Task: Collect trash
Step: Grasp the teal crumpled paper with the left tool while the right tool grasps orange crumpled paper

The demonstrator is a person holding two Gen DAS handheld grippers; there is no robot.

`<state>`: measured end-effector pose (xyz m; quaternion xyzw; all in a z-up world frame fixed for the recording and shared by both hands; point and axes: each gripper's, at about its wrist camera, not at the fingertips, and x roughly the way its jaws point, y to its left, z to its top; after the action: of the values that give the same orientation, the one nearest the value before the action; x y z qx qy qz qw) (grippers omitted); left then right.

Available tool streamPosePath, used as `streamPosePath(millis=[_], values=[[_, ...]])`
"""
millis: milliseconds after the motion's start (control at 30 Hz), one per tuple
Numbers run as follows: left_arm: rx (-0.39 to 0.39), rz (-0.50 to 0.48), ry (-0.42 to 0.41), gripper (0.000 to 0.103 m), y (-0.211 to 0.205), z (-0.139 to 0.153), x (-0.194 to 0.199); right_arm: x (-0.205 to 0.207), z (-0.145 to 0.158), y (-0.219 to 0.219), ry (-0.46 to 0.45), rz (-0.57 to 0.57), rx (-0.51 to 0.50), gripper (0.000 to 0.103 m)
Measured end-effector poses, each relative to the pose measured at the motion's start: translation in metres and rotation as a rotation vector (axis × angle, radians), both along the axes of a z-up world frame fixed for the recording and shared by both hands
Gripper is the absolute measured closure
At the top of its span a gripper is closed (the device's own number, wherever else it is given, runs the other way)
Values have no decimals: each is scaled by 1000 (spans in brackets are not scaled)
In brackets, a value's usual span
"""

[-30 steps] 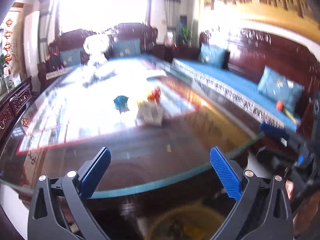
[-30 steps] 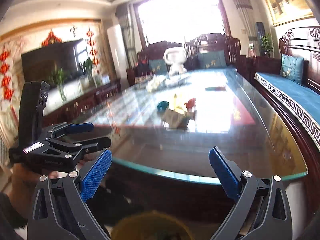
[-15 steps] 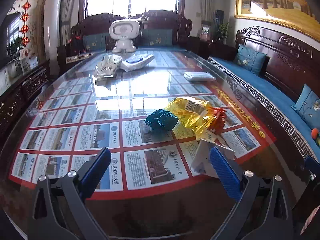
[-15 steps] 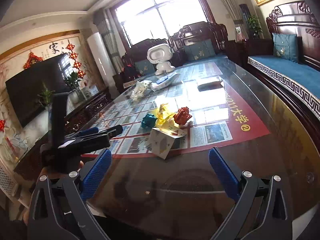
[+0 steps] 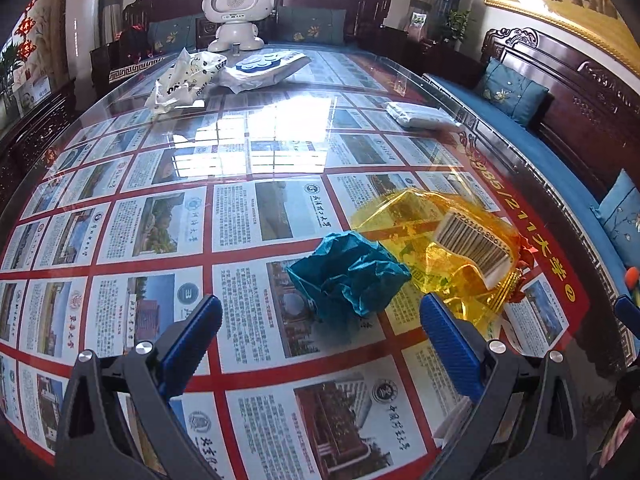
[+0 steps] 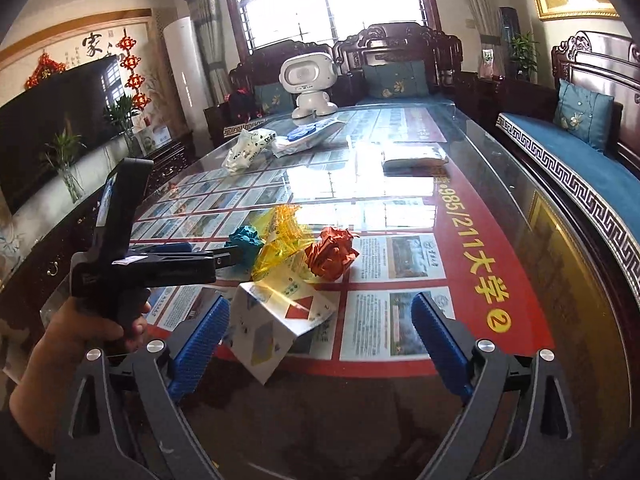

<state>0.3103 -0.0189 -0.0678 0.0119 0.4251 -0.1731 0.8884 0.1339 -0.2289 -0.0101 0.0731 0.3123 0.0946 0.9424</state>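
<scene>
While both sets of jaws stand wide apart with nothing clamped between them, the trash is all within reach on the glass-topped table (image 5: 280,128). The left gripper (image 5: 322,320) frames the crumpled teal paper ball (image 5: 348,272), which lies on the glass just ahead of its blue pads and not yet between them; the right-hand pad of that gripper overlaps the edge of the yellow cellophane wrapper (image 5: 444,240) touching the ball on its right. The right gripper (image 6: 320,320), whose jaws have just been closing a little from their widest with nothing caught in them, has the folded white carton (image 6: 276,320) beside its left pad, with the orange paper ball (image 6: 332,254) farther out and the yellow wrapper between that and the teal ball. The step in hand looks like a first pick, probably the teal ball by the left gripper. To do it well, that gripper should drop until its pads straddle the ball low near the glass, squeezing across the widest crumple, and keep its right pad clear of the wrapper so the cellophane is not dragged along. Beyond lie white packets (image 5: 188,80) and a white toy robot (image 5: 238,8), far from the work.
</scene>
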Motion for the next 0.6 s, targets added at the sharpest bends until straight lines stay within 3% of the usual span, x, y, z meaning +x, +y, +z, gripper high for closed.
streamPosePath(millis=[100,200,233,267,600], values=[[19,-22,2,7,-6,-2,10,13,-1,0,8,2,0,14],[17,-41,21,23,-10,-4,16,27,-4,-2,34,7,-8,18],[11,-51,37,44,-10,-6,18,34,-6,-3,51,9,-8,19],[7,-58,51,54,-9,-8,20,39,-7,-5,64,7,-3,22],[-41,-74,36,56,5,3,7,81,-25,-9,157,-15,-53,34]])
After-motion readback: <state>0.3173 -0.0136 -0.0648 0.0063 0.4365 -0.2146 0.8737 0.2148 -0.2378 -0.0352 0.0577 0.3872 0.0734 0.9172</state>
